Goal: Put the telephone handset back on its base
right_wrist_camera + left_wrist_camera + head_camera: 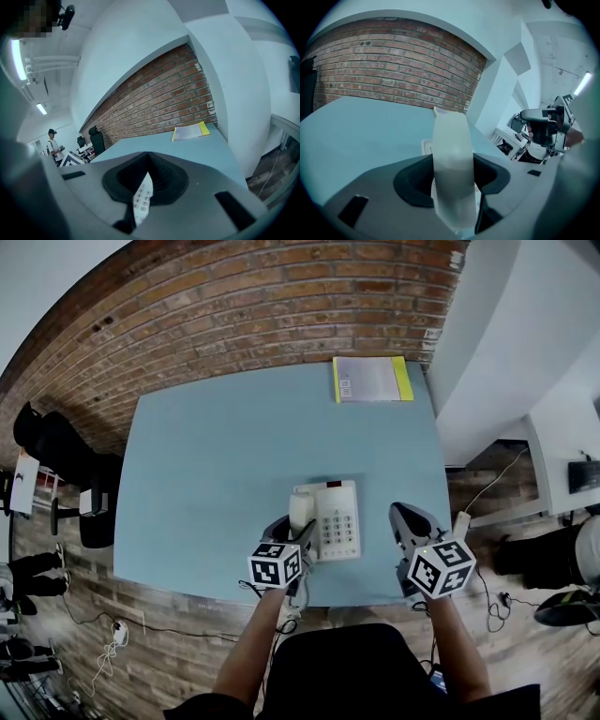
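Lying along the left side of the base (339, 519), the white handset (300, 511) sits over its cradle near the front edge of the bench (216, 474), though whether it is fully seated cannot be told. The left hand-held gripper (292, 534) is clamped across the handset's lower part. In the left gripper view the pale handset body (452, 159) fills the gap between the two dark jaws and runs forward over the base. That grip likely serves to steer the handset lengthwise onto the cradle. The right hand-held gripper (401, 514) hovers just beside the base on its right. It holds nothing: its jaws are drawn together to a thin slit, through which the keypad (142, 199) shows. It seems parked clear of the job. Both forearms reach in from the bench's near edge, angled slightly inward, grippers pointing away from the person. A yellow-edged booklet (371, 379) lies well apart at the far edge.
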Demonstrator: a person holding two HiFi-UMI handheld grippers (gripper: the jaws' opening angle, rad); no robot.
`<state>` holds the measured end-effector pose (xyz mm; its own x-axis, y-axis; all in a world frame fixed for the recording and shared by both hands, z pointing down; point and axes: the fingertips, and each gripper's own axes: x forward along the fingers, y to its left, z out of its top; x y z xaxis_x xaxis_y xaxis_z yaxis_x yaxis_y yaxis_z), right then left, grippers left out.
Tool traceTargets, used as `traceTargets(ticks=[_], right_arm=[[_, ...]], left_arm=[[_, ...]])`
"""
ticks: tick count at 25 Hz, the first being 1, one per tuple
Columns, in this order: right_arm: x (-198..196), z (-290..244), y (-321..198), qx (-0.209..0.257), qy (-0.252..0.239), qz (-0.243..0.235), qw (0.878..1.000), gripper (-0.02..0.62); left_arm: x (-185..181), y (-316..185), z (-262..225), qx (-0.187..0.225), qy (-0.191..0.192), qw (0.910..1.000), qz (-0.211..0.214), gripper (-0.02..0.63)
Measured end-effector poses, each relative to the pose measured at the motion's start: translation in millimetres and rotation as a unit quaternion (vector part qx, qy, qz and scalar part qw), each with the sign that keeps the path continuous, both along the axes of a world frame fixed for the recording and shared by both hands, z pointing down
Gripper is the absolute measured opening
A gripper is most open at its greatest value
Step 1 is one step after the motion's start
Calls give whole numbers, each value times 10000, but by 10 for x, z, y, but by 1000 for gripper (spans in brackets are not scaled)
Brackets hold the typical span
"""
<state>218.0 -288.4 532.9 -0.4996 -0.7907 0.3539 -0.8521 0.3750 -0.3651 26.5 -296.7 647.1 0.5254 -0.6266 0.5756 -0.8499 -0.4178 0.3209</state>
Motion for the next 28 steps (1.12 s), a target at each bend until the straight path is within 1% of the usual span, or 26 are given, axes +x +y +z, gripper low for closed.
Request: traceTargets(ticks=[12, 21, 28], right_arm=[[16, 83, -45, -96, 59, -69, 9999, 12], [-42, 16, -119, 16, 110, -196, 9997, 12], [-127, -10, -140, 80, 165, -358, 9992, 12]], left_arm=[[-6, -134, 125, -178, 162, 9995, -212, 236], [23, -199, 213, -287, 163, 9991, -249, 236], [29, -251, 280, -378, 228, 9984, -359, 236]])
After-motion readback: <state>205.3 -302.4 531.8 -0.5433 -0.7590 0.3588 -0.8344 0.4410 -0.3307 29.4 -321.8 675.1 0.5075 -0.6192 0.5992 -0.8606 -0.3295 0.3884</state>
